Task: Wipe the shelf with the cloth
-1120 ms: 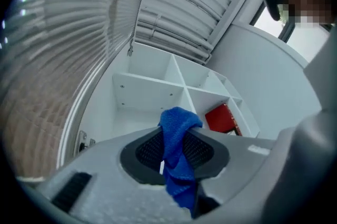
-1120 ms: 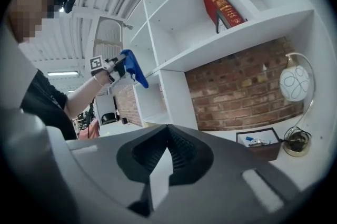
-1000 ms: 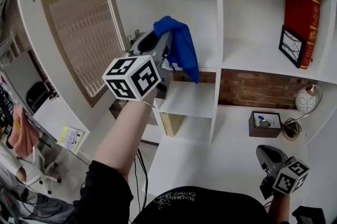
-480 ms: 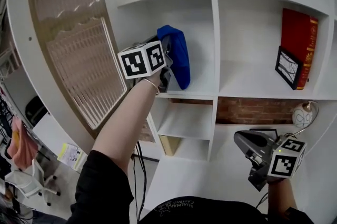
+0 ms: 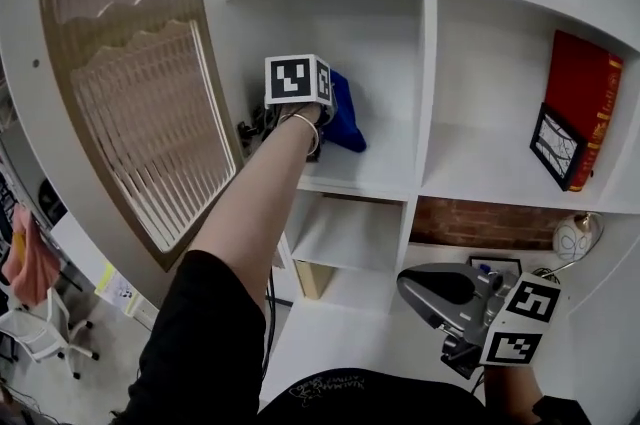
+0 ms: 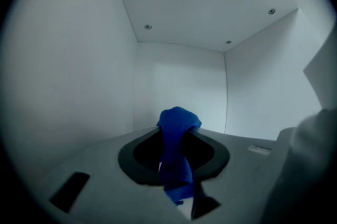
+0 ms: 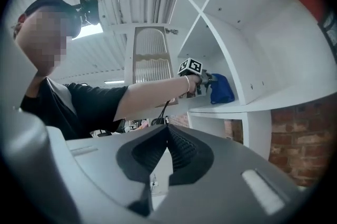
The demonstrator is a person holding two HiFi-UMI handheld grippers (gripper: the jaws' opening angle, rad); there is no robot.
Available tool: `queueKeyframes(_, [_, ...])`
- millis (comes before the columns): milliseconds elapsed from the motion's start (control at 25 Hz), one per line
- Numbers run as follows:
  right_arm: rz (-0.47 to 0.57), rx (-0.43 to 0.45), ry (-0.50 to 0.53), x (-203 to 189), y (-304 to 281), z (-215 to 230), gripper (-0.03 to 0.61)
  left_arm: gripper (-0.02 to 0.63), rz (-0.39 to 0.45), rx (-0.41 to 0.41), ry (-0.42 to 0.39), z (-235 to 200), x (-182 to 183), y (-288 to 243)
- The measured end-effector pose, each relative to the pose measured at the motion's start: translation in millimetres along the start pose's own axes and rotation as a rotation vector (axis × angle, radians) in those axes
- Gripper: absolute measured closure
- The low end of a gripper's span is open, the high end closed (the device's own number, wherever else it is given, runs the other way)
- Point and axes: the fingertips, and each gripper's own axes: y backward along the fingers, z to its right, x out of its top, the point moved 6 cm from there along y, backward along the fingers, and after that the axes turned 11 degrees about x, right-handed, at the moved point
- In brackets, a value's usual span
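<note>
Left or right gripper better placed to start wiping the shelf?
Left. The left gripper is shut on the blue cloth, inside the shelf compartment; the right gripper is shut on nothing, low and away from it.

The left tool (image 5: 333, 110) holds a blue cloth (image 5: 347, 120) inside a white shelf (image 5: 392, 178) compartment.

The white shelf (image 5: 385, 175) is split into compartments by an upright divider (image 5: 424, 63). On the board of the left compartment, a bunched blue cloth (image 5: 346, 118) seems to rest near the left wall, though the contact itself is hard to make out. In the right compartment a red book (image 5: 592, 98) stands upright, and a black-framed picture (image 5: 556, 145) leans just in front of it. Below, the white counter (image 5: 335, 328) carries a pale round ornament (image 5: 572, 238) near the brick back wall (image 5: 470, 223).
</note>
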Motion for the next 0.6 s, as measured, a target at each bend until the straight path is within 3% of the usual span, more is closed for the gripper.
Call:
queueKeyframes(160, [-0.028, -0.025, 0.017, -6.6, -2.0, -5.5, 0.569, 0.546, -0.151, -0.055, -0.009, -2.1, -11.9, -20.5])
queueKeyframes(320, [-0.109, -0.076, 0.098, -7.6, -5.8, -6.7, 0.569, 0.538, -0.193, 0.008, -0.122, -1.6, -15.1, -26.2])
queueKeyframes(520, [-0.113, -0.064, 0.132, -2.5, -4.7, -5.6, 0.569, 0.541, -0.263, -0.052, 0.007, 5.0, -25.9, -28.2])
queueKeyframes(600, [-0.104, -0.057, 0.12, -3.3, -3.7, -3.4, 0.569, 0.541, -0.267, -0.076, 0.011, 10.4, -28.1, -28.2])
